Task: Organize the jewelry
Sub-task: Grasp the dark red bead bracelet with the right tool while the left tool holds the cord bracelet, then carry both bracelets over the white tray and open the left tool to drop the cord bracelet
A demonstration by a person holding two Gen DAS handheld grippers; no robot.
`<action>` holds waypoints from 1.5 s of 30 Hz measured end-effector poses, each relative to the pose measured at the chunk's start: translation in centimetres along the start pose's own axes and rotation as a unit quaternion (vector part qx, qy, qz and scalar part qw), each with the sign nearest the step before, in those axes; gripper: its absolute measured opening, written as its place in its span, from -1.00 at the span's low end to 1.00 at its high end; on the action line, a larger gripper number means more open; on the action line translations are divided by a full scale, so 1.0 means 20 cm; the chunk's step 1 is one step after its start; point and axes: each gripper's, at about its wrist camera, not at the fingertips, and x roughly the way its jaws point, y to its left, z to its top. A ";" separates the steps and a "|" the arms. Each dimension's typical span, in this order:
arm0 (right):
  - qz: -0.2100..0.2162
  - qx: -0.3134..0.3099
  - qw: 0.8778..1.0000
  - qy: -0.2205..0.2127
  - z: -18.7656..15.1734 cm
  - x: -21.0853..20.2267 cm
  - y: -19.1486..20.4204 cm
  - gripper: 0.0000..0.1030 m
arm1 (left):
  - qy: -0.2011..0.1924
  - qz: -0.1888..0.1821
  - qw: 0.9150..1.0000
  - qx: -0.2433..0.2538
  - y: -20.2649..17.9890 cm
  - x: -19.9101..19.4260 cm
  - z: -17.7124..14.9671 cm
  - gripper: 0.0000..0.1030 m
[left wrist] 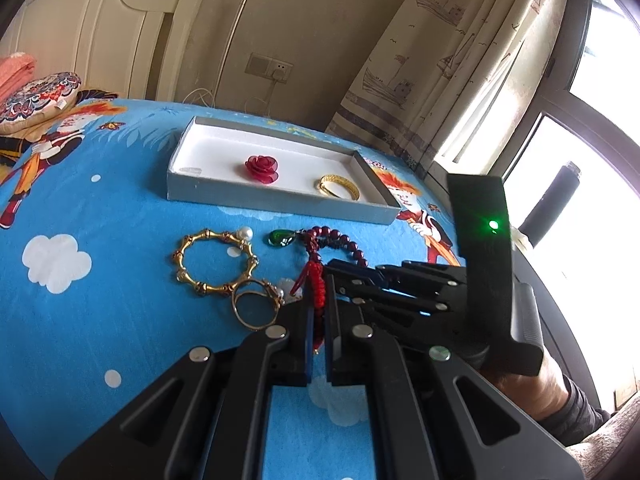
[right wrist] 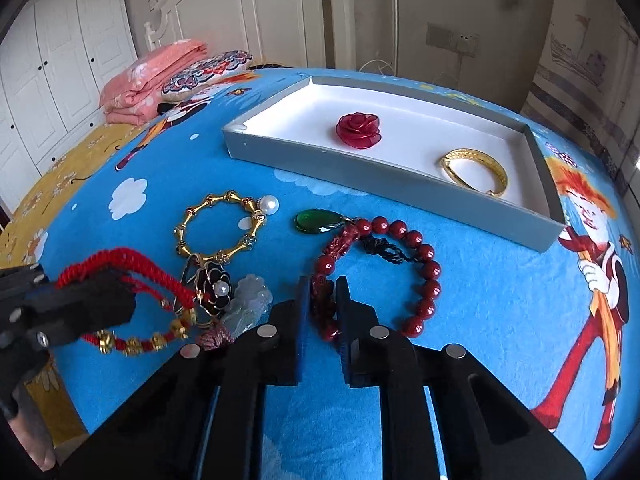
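The left gripper [left wrist: 318, 300] is sitting closed, its pads pinching a red braided cord bracelet [right wrist: 120, 270]. Only the right wrist view is showing that bracelet whole: a twisted red loop with small gold beads, lying at about nine o'clock there, while the left wrist view is showing just a strip of red cord between the jaws.

The right gripper [right wrist: 322, 294] is nearly closed, its jaws pressing on the carved dark red charm of a beaded bracelet [right wrist: 404, 268]. In the left wrist view the right gripper [left wrist: 384, 280] is appearing from the side at about three o'clock, hiding most of those round, glossy beads.

Just beyond the beads, a green teardrop pendant [right wrist: 316, 222] is lying on the blue cartoon bedsheet [right wrist: 500, 300]. At eleven o'clock a gold bamboo-jointed bangle [right wrist: 220, 226] with a white pearl is lying flat. Only the right view is showing a black enamel flower brooch [right wrist: 214, 284] and a pale translucent carved piece [right wrist: 250, 298] beside it; the left view is showing a thin gold ring [left wrist: 256, 304] there.

At twelve o'clock a shallow grey cardboard tray [right wrist: 360, 172] with a white lining is holding a glossy red rose ornament [right wrist: 358, 130] and a textured gold bangle [right wrist: 474, 174], well apart.
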 end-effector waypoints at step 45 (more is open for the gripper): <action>-0.051 0.083 0.987 -0.125 0.19 -0.48 -0.32 -0.75 | -0.043 0.031 0.997 0.056 -0.02 0.11 0.41 -0.92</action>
